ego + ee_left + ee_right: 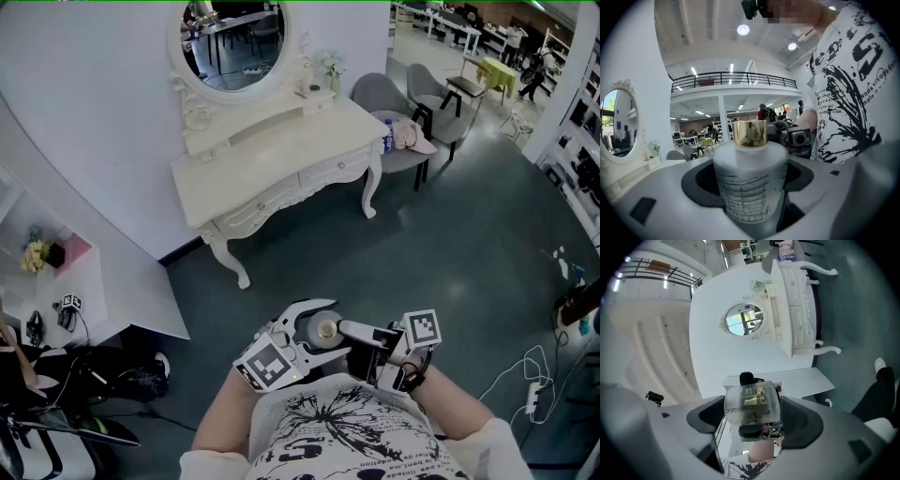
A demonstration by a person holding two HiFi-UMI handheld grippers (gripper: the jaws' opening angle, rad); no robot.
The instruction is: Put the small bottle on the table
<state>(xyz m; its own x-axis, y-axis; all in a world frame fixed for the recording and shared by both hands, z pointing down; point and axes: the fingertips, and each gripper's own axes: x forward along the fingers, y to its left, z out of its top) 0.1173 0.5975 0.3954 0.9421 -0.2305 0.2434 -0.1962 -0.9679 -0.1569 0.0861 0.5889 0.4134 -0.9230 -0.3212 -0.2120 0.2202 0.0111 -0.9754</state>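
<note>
I hold both grippers close to my chest, well back from the white dressing table (281,155). The small bottle (325,330) is frosted white with a gold cap. It stands upright between the jaws of my left gripper (314,328), which is shut on it in mid-air. The left gripper view shows the bottle (750,183) filling the gap between the jaws. My right gripper (361,333) points left, its tips beside the gold cap. In the right gripper view a see-through bottle (751,401) with gold print and a dark cap fills the gap between the jaws.
An oval mirror (234,42) and a small vase (330,70) stand at the back of the table. Grey chairs (398,141) sit to its right. A low white shelf (84,281) and dark bags (103,384) are at the left. Cables (534,375) lie on the floor at the right.
</note>
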